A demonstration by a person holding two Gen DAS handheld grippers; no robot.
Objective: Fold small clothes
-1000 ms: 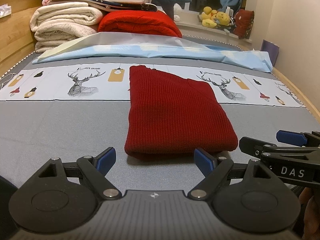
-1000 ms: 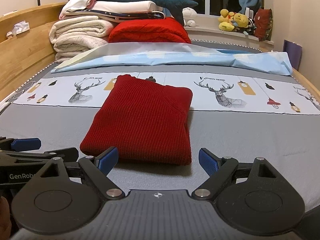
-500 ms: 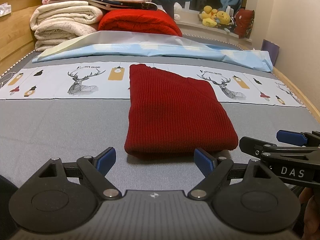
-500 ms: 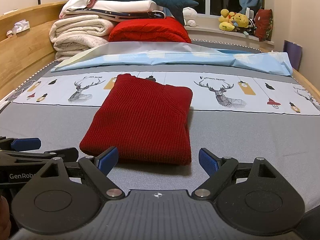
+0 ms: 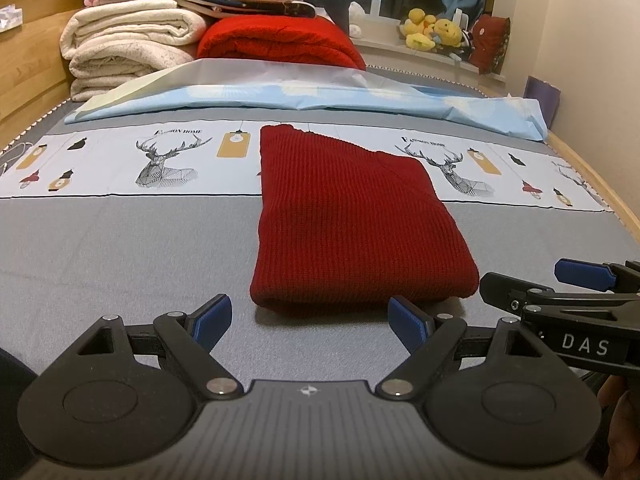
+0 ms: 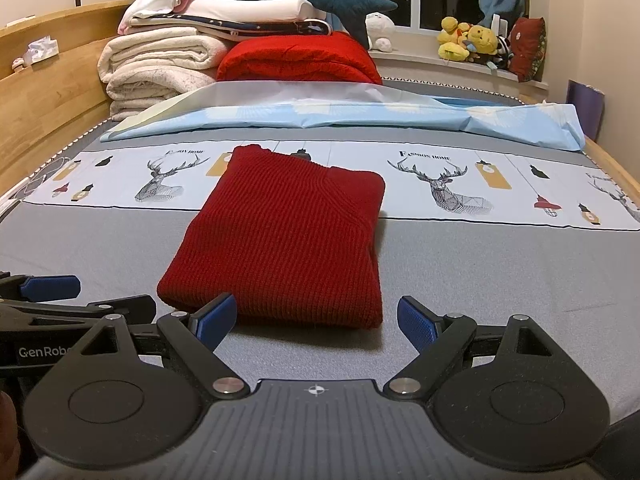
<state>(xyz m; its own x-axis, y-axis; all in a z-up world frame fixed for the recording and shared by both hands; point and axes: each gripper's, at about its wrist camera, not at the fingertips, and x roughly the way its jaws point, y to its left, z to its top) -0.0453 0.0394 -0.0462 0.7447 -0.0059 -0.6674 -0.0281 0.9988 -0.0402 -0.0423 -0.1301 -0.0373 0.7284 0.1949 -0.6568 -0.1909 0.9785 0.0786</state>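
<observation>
Bed [image 5: 120,248] holds one folded sweater [image 5: 352,224]

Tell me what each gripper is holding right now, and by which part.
Nothing is held. The left gripper and the right gripper are both open, short of the folded red sweater, which lies free on the bed.

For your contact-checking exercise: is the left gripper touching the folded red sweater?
Apart. In the left wrist view, grey sheet shows between the open left gripper and the red sweater's near edge.
</observation>
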